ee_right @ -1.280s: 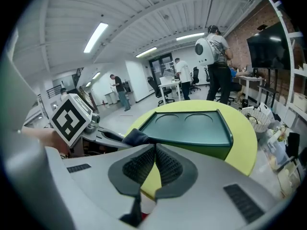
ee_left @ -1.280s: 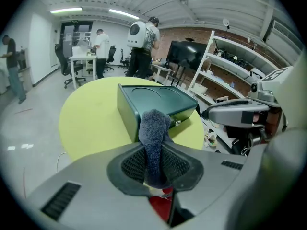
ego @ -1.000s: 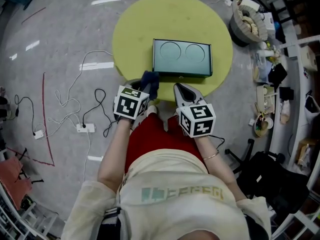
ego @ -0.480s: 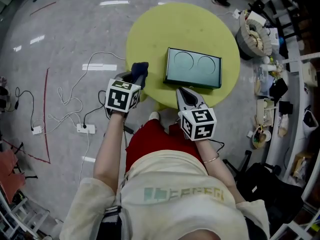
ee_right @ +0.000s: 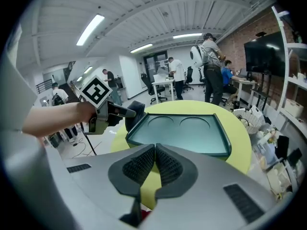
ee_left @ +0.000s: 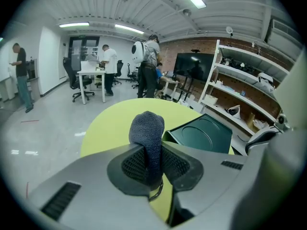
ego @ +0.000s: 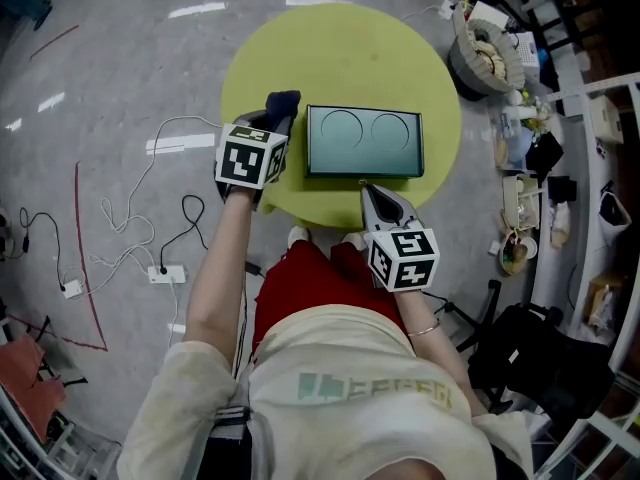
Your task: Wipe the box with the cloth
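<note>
Gripping the dark cloth (ee_left: 147, 128), your left gripper (ee_left: 152, 169) has its jaws clamped tight on the fabric, w/ a rounded wad poking out past the tips; it hangs over the round yellow-green table (ego: 340, 43), just beside the left end of the box (ego: 364, 140); can't tell whether cloth and box touch. Box is dark green, rectangular, w/ two round recesses in its top; it lies flat on the table toward the near edge, long side facing you. Your right gripper (ee_right: 154, 159) has its jaws pressed together w/ nothing between them; it sits at the table's near edge, tips pointing at the box's long near side and very close to it; contact can't be made out. On the floor to your left lie white and black cables (ego: 150, 198) and a power strip (ego: 165, 273).
</note>
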Motion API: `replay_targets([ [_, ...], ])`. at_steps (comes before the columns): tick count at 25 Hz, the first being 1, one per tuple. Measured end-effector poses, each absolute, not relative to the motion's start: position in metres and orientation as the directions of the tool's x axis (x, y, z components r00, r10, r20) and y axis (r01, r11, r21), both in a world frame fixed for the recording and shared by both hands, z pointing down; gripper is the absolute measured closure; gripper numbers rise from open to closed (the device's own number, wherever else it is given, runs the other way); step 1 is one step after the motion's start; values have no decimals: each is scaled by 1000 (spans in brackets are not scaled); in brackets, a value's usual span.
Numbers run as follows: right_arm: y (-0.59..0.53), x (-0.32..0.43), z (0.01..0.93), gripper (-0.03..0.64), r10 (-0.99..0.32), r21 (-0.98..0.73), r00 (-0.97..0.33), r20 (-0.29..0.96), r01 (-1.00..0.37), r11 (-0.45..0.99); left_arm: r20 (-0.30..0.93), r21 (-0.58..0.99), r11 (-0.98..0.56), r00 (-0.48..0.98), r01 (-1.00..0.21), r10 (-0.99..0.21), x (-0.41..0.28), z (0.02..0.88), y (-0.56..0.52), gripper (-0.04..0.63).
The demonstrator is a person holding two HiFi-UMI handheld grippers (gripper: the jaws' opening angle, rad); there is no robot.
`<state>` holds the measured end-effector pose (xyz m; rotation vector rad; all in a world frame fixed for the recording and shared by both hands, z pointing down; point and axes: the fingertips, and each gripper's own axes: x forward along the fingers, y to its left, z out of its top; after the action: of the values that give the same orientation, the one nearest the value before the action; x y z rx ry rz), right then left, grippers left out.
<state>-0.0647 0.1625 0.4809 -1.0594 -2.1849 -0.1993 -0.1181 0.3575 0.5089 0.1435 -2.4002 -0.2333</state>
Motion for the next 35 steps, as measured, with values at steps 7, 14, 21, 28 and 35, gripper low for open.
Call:
replay_targets([
  [7, 132, -78, 489, 578, 599, -163, -452, 661, 693, 703, 657, 238, 968, -721, -75, -217, -147, 520, 333, 529],
  [14, 125, -76, 492, 578, 615, -185, -434, 659, 699, 691, 660, 265, 961, -713, -77, -239, -139, 521, 313, 529],
  [21, 121, -62, 493, 578, 630, -191, -418, 655, 715, 672, 663, 267, 960, -707, -84, -246, -118, 519, 300, 529],
  [28, 115, -48, 491, 578, 656, -203, -395, 643, 738, 643, 671, 269, 961, -702, -72, -240, -90, 517, 280, 529],
  [35, 102, -39, 490, 578, 677, -211, -367, 638, 762, 612, 680, 271, 962, -698, -45, -224, -63, 516, 260, 529],
])
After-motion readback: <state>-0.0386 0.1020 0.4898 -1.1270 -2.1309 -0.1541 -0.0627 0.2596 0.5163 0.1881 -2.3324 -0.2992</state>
